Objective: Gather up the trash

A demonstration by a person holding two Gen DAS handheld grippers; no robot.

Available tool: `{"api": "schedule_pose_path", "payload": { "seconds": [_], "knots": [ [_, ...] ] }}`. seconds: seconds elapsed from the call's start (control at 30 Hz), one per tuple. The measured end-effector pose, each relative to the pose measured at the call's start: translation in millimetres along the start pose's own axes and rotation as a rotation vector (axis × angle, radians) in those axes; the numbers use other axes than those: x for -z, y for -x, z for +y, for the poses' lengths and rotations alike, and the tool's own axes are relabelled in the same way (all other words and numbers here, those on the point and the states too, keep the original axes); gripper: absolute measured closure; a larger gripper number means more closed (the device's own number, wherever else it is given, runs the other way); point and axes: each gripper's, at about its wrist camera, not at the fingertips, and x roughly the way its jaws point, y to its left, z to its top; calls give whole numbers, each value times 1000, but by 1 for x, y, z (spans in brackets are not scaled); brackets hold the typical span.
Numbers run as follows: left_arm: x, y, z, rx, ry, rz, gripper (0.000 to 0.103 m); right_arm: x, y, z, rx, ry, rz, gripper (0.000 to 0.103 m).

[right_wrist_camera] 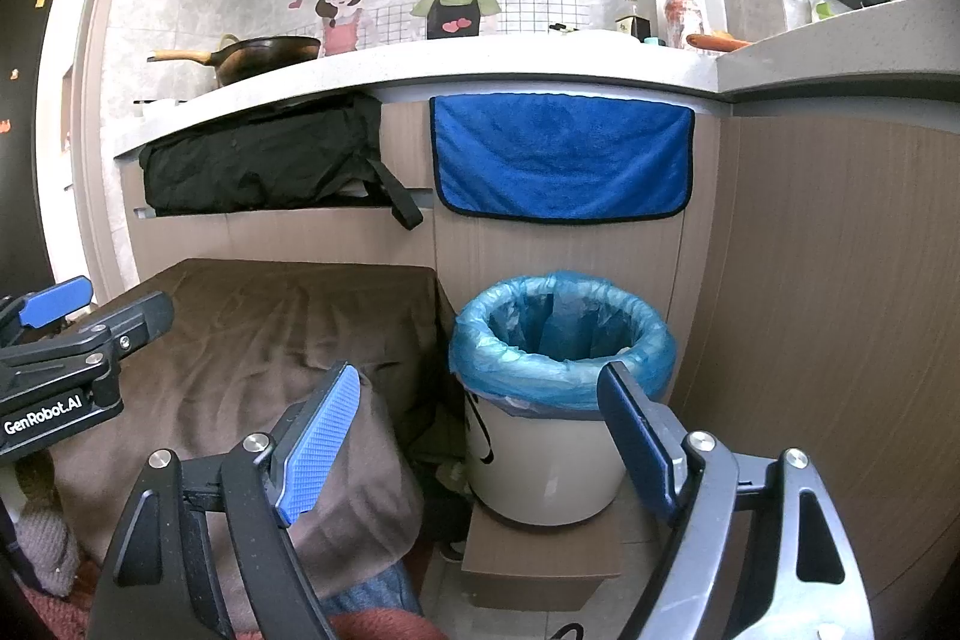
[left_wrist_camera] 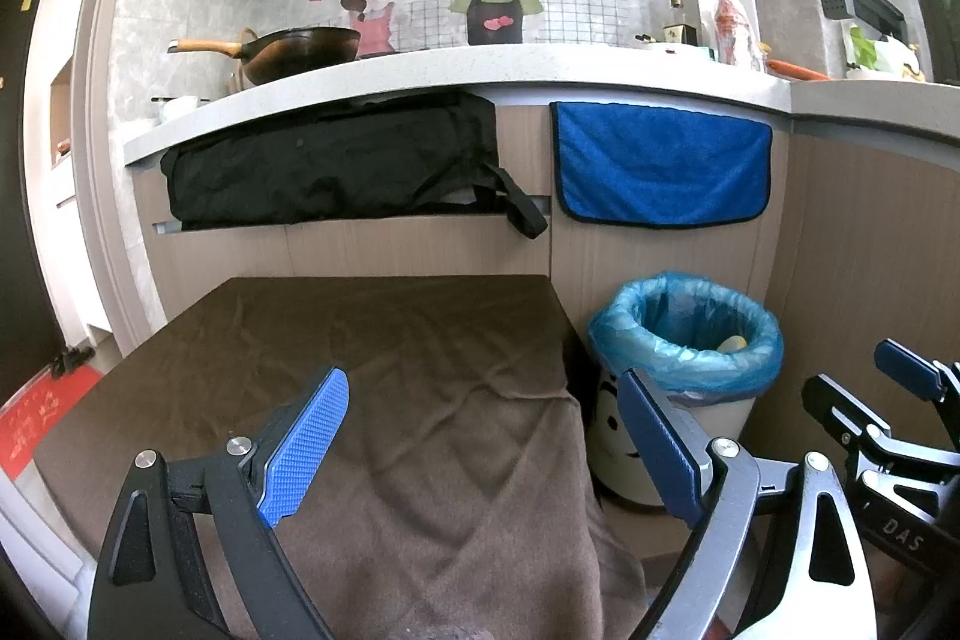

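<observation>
Both jaws spread, holding nothing. I hold left gripper [left_wrist_camera: 480,436] over the bare worktop [left_wrist_camera: 390,328], right gripper [right_wrist_camera: 480,436] near the bin [right_wrist_camera: 564,340]; task looks finished, with a yellowish scrap [left_wrist_camera: 733,343] already inside.

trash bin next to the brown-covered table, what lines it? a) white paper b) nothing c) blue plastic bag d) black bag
c: a blue plastic bag is folded over the rim of the white trash bin, which stands beside the brown-covered table.
</observation>
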Motion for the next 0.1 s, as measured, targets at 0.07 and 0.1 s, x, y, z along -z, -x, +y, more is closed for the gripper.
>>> {"api": "schedule_pose_path", "payload": {
  "seconds": [0.07,0.1],
  "knots": [
    [0,-2,0,-1,1,5,12,0,0,-1,4,0,-1,23],
    [-1,-4,1,4,2,10,12,0,-1,-2,5,-1,1,23]
  ]
}}
